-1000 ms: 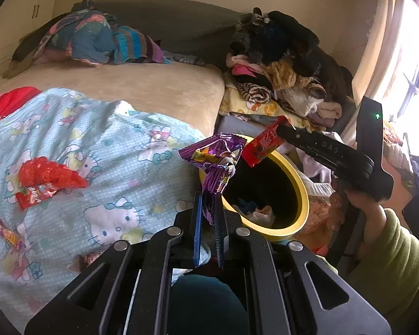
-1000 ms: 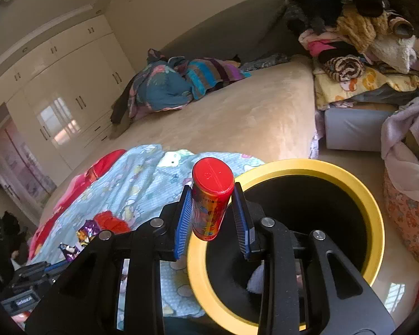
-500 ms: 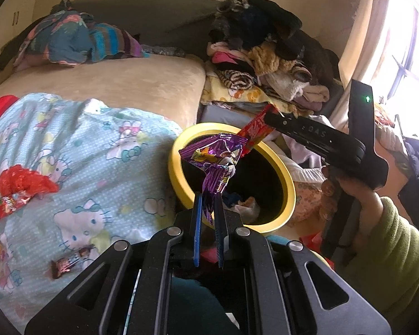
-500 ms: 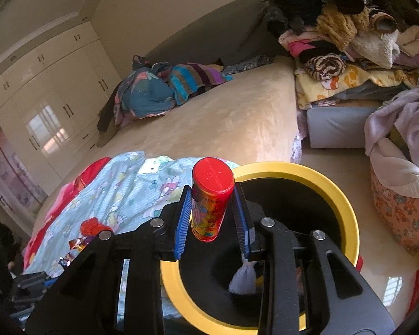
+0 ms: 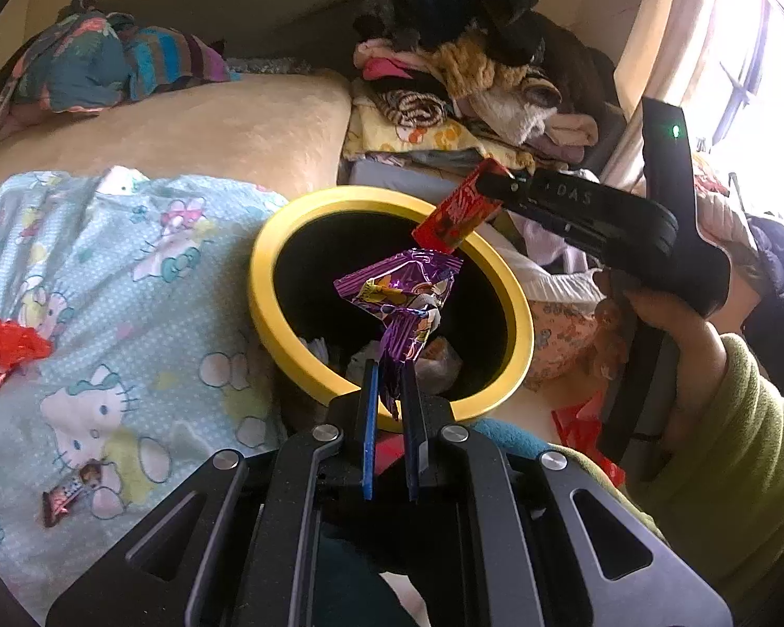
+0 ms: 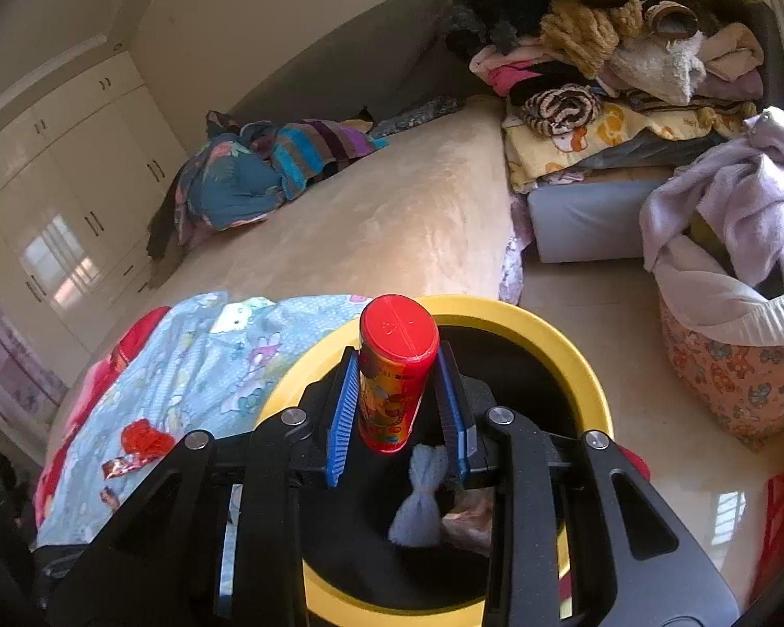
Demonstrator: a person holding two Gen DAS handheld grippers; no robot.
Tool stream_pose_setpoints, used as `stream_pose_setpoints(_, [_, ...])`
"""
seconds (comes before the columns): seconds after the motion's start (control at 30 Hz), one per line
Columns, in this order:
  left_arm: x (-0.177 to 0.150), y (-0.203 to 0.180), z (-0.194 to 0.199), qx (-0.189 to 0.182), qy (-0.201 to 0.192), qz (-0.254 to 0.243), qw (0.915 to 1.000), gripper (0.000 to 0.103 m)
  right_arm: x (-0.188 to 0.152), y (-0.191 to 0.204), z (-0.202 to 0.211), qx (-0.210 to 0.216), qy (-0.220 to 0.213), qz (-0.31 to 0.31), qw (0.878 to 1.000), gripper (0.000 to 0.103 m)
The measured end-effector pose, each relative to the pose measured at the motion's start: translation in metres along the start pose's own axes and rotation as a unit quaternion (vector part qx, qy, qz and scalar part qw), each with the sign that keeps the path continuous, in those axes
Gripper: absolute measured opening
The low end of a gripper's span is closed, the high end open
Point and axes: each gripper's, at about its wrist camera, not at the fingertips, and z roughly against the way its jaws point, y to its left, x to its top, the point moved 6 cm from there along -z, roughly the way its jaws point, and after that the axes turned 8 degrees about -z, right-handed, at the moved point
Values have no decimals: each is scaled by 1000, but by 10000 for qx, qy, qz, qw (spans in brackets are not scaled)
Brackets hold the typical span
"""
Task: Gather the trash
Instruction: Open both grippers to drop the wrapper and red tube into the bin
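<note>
Step in hand: drop-off. Both tongs were loaded and over the yellow-rimmed bin.

Left tongs were pressed together on the tail of a purple wrapper; the wrapper hung over the bin mouth, near the front rim. Right tongs pinched a red-capped tube upright between the blue pads, also over the opening. In the left view the same tube showed at the far rim.

The bin already had stuff inside: a pale twisted wrapper and some crumpled bits, hard to tell more.

Next move, my read: spread both tongs and let the items fall. The wrapper is light and may cling to a pad or drift onto the rim, so release well inside the rim. The tube should drop clean.

Still left on the bed: a red crumpled wrapper and a small candy bar wrapper on the cartoon-cat blanket.

Room: bedroom, beige bed with the bin just beside it, piled clothes at the head end, a laundry basket on the tiled floor, white wardrobes on the far wall.
</note>
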Motion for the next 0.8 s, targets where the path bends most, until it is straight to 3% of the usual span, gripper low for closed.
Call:
stream_pose_setpoints(0.37, [-6,-14,-36,-118,354,-31,9993,8,-1,-21,-5,-171,69,-145,9997,23])
stream_pose_setpoints(0.67, [10,-11,-61,-29,453,-13,9990,10,-2,-29,-8,-227,115,-220,9994,24])
stream_pose_setpoints(0.7, [12,-9,-63,-3,480,19,9988,13,-2,-31,-9,-234,132,-235,9994,24])
stream_pose_setpoints(0.73, [14,-6,-64,29,508,71,9987,26,-2,-32,-10,-231,165,-261,9993,29])
stream_pose_setpoints(0.77, [16,-5,-64,40,508,115,9986,47,-3,-33,-10,-195,193,-296,9992,35])
stream_pose_setpoints(0.8, [18,-3,-62,57,451,169,9988,57,-2,-33,-10,-175,194,-346,9991,47])
